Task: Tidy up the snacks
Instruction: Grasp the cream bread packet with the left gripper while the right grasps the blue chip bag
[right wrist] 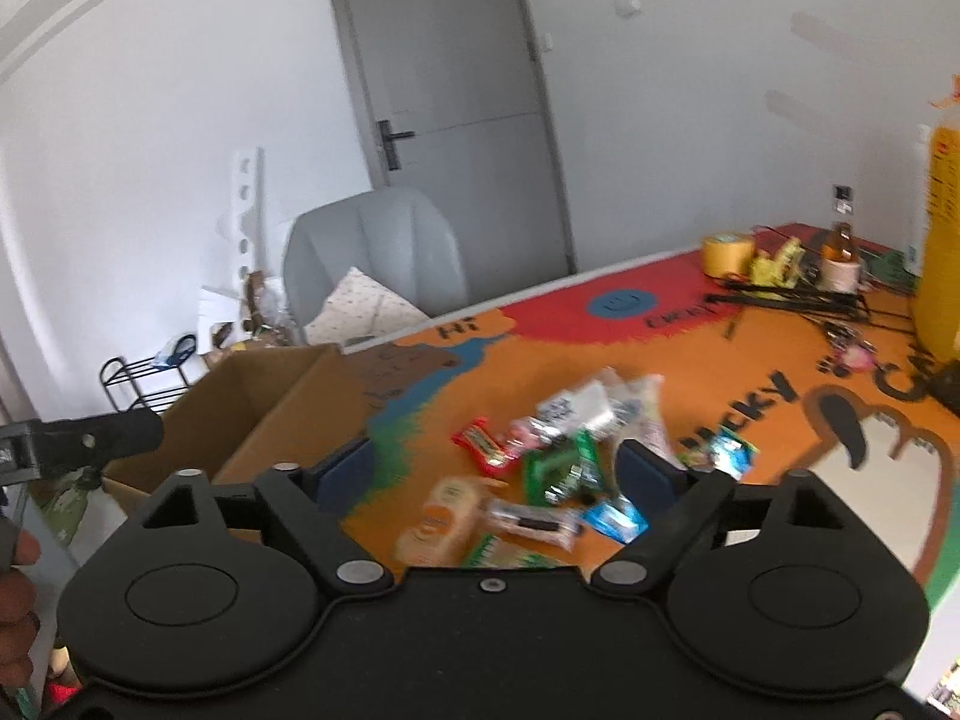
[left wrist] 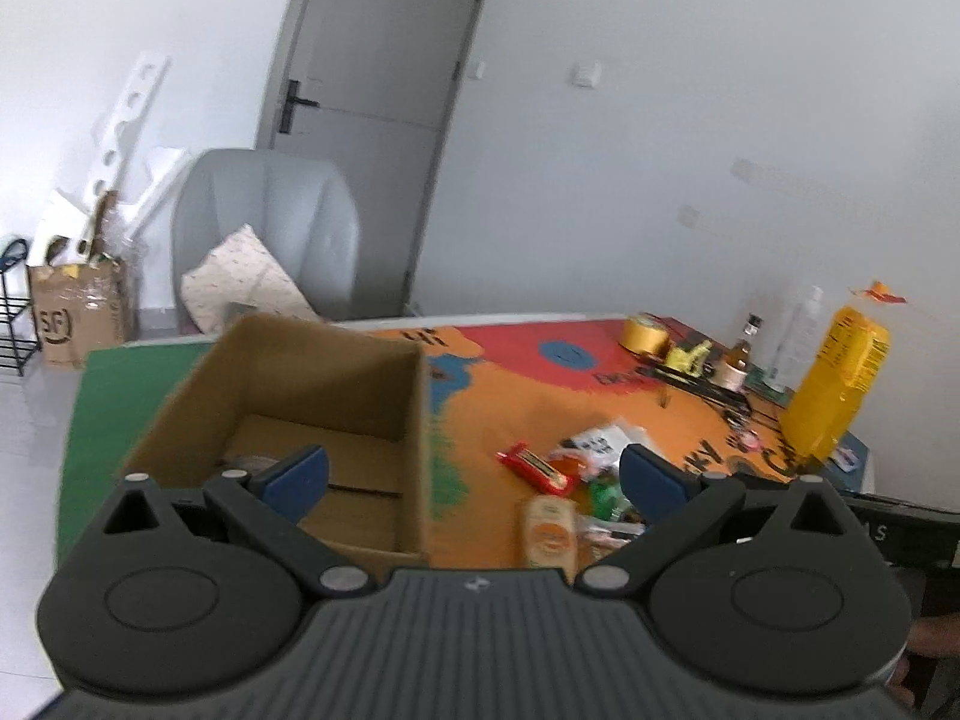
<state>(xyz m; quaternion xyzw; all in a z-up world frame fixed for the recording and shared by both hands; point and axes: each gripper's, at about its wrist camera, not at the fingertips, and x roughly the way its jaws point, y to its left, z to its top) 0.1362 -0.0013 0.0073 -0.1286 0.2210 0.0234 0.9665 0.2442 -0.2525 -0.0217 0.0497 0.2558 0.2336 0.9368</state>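
Snacks [right wrist: 558, 456] lie heaped on the orange mat [right wrist: 750, 354], to the right of the cardboard box [left wrist: 312, 396], and every place below I give from that box. My right tongs [right wrist: 498, 468] stand spread with nothing between the blue pads, pointing down at the heap, so I judge this hand the nearer one. My left tongs [left wrist: 474, 474] are spread and empty too, straddling the box's right wall, one pad over its open inside.

Nearest the box sits a tan packet [right wrist: 441, 519], its long axis running roughly away from me; just beyond it a red bar [right wrist: 483, 441] lies slantwise. Green [right wrist: 561, 468] and blue [right wrist: 615, 516] packets crowd farther right, touching and overlapping, which could foul a clean pinch.

Well beyond the heap, far from the box, stand a tape roll [right wrist: 727, 253], small bottles [right wrist: 840, 252] and a tall yellow bag [left wrist: 837, 384], out of the way. The box looks nearly empty.
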